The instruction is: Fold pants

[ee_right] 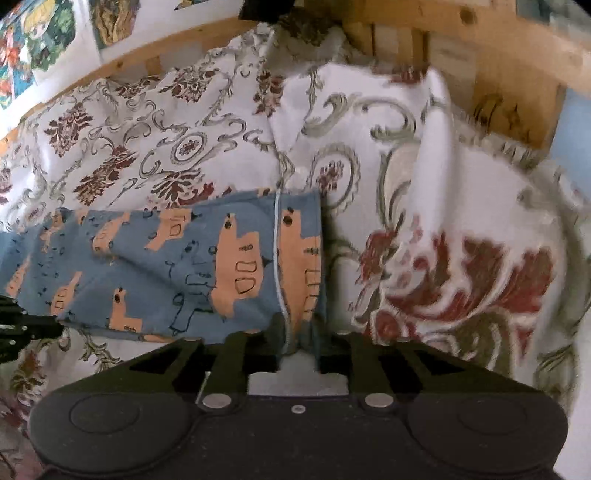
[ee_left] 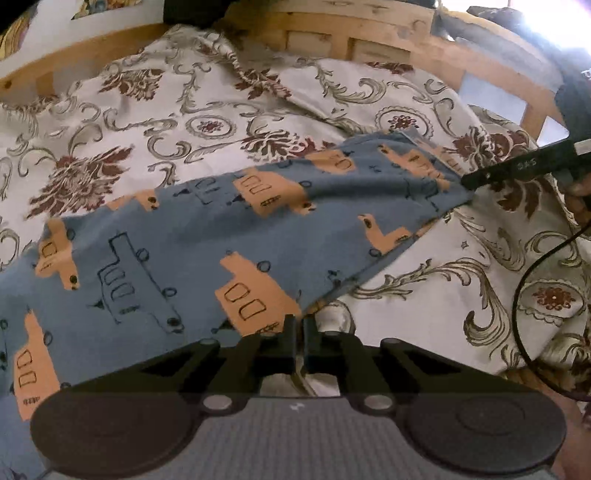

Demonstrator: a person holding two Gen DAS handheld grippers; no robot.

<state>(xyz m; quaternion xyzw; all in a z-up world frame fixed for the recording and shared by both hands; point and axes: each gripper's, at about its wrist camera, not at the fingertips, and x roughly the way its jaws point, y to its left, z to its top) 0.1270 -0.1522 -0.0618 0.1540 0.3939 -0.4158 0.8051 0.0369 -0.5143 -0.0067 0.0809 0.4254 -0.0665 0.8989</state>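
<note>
Blue pants [ee_left: 173, 251] printed with orange vehicles lie stretched across a floral bed sheet [ee_left: 155, 122]. My left gripper [ee_left: 299, 325] is shut on the near edge of the pants. Further right in the left wrist view, my right gripper [ee_left: 467, 181] pinches the hem end. In the right wrist view the pants [ee_right: 177, 273] run off to the left, and my right gripper [ee_right: 295, 328] is shut on the hem corner, beside a white stitch line. The left gripper's dark body [ee_right: 22, 325] shows at the left edge.
A wooden bed frame [ee_left: 351, 33] runs along the far side, and in the right wrist view the frame [ee_right: 480, 48] fills the upper right. Colourful pictures [ee_right: 44, 33] hang on the wall. A black cable [ee_left: 524, 306] loops over the sheet at right. The sheet is bunched into folds [ee_right: 428, 155].
</note>
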